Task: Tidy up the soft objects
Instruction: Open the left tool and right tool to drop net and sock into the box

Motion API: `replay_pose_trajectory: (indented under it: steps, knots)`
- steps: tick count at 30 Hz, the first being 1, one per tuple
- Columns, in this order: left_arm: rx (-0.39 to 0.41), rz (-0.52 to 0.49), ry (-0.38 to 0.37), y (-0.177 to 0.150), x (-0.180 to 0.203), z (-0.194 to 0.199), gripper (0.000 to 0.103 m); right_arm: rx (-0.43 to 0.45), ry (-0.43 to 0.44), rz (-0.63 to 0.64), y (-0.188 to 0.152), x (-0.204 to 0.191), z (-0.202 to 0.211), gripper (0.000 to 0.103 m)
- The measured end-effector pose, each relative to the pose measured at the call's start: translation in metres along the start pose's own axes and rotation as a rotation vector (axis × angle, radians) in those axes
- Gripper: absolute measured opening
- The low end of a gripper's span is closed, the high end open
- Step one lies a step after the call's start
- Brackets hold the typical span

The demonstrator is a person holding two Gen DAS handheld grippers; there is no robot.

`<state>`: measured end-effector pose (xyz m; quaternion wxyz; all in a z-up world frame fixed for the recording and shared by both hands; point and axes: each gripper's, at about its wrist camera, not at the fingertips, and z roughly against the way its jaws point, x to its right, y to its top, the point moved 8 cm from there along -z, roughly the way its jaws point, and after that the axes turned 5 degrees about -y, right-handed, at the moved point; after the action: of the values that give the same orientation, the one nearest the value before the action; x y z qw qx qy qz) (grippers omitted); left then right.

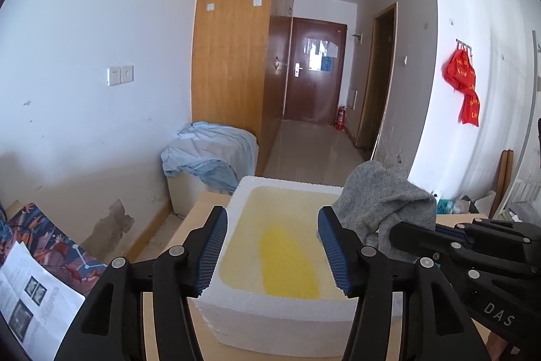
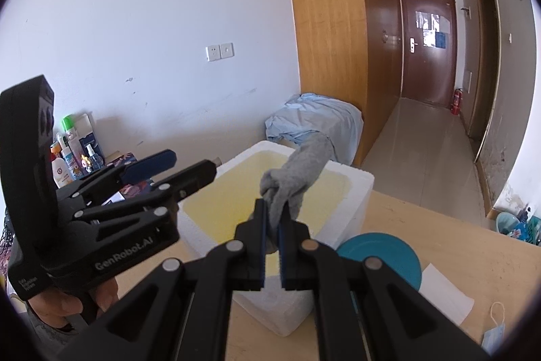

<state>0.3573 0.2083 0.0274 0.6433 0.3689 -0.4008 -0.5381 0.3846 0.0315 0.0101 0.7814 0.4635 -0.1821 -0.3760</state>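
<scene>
A grey cloth [image 2: 297, 175] hangs bunched over the open white foam box [image 2: 358, 188], whose inside is stained yellow. My right gripper [image 2: 274, 208] is shut on the cloth's near end, just above the box. In the left wrist view the cloth [image 1: 382, 195] droops over the right rim of the box [image 1: 287, 183], with the right gripper [image 1: 399, 234] coming in from the right. My left gripper [image 1: 272, 219] stands open over the box with nothing between its blue pads. It also shows at the left of the right wrist view, as the left gripper [image 2: 189, 166], held by a hand.
The box stands on a light wooden table [image 2: 439, 225] beside a teal plate [image 2: 382, 256], a white paper [image 2: 446, 290] and a face mask [image 2: 493, 330]. Bottles [image 2: 71, 154] crowd the far left. A blue sheet [image 1: 209, 151] covers a box by the wardrobe [image 1: 236, 22].
</scene>
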Motion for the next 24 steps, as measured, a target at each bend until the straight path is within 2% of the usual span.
replay_pose_trajectory:
  steps: [8,24]
  knots:
    - [0.015,0.008,0.015,0.0,-0.0058,0.0074,0.058,-0.015,0.017,0.009,-0.002,-0.0056,-0.0072,0.009]
    - [0.003,-0.008,0.019,-0.0054,-0.0025,0.0105,0.058,-0.012,-0.003,0.004,-0.0044,-0.0056,-0.0058,0.012]
